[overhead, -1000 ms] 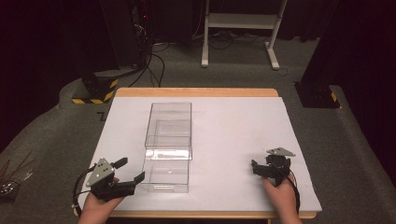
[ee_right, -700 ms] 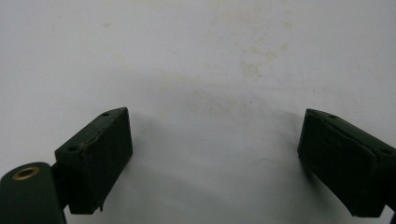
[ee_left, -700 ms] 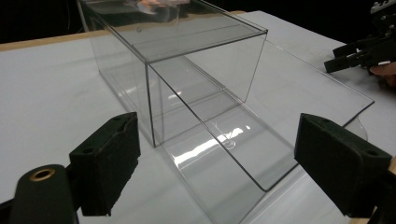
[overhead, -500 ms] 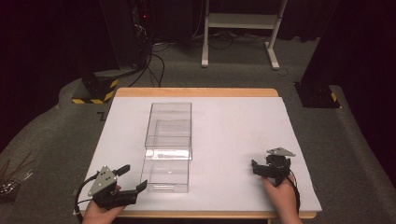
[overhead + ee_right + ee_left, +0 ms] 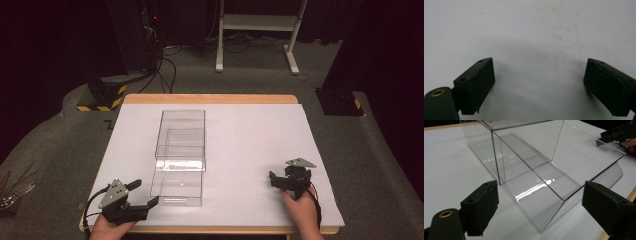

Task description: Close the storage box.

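A clear plastic box point(image 5: 180, 132) lies lengthwise on the white table point(image 5: 260, 130). Its clear drawer point(image 5: 177, 186) is slid out toward the near edge. My left gripper point(image 5: 146, 193) stands open just left of the drawer's near corner. In the left gripper view that corner of the drawer point(image 5: 544, 202) sits between the spread jaws of the left gripper point(image 5: 541, 195), untouched. My right gripper point(image 5: 272, 180) rests open at the near right, apart from the box. In the right gripper view the right gripper point(image 5: 539, 72) has bare white table between its jaws.
The table's wooden front edge point(image 5: 210, 230) runs just under both hands. The other gripper point(image 5: 616, 133) shows far off at the upper right of the left gripper view. Beyond the table are a dark cabinet point(image 5: 125, 35), cables and a white stand point(image 5: 255, 22).
My left gripper has drawn back a little toward the near edge, still open beside the drawer's corner. The right gripper and the box have stayed put.
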### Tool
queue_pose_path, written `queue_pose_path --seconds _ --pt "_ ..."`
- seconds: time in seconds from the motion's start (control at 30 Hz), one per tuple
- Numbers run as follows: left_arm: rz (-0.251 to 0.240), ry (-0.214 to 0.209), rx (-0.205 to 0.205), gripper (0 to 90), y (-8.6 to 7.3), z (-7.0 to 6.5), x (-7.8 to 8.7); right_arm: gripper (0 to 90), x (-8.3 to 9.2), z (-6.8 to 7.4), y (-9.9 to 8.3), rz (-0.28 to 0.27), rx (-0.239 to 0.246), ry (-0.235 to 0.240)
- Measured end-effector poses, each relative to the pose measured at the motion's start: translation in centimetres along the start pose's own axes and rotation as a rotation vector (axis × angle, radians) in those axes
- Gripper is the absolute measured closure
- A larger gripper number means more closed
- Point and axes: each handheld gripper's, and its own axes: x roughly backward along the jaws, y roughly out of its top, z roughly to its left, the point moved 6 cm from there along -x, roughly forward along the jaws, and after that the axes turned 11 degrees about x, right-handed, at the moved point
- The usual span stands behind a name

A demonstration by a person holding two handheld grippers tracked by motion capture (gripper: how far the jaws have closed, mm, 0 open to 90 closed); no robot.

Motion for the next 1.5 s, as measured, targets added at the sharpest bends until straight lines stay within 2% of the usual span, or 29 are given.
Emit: queue_pose_path --seconds 0.17,0.27,0.6,0.87,1.1,1.17,1.43,1.5 --pt "0.025 -0.007 -0.008 14.5 -0.5 0.0 -0.5 9.8 0.0 0.0 0.0 0.0 0.0 0.0" --pt "0.039 -0.014 0.001 14.5 -0.9 0.0 -0.8 9.8 0.0 0.0 0.0 -0.001 0.0 0.0" --pt "0.084 -0.026 -0.021 14.7 -1.9 0.0 -1.7 9.8 0.0 0.0 0.0 0.0 0.0 0.0" --pt "0.078 -0.026 -0.006 15.4 -2.0 -0.1 -1.9 9.8 0.0 0.0 0.0 0.0 0.0 0.0" --pt "0.069 -0.017 -0.023 20.2 -2.1 -0.2 -2.1 9.9 0.0 0.0 0.0 0.0 0.0 0.0" --pt "0.063 -0.028 -0.024 22.1 -2.1 -0.2 -2.1 9.9 0.0 0.0 0.0 0.0 0.0 0.0" --pt "0.05 -0.036 -0.067 31.1 -2.2 -1.0 -2.3 9.9 0.0 0.0 0.0 0.0 0.0 0.001" --pt "0.052 -0.025 -0.079 31.0 -2.2 -1.1 -2.4 9.9 0.0 0.0 0.0 0.0 0.0 0.0"
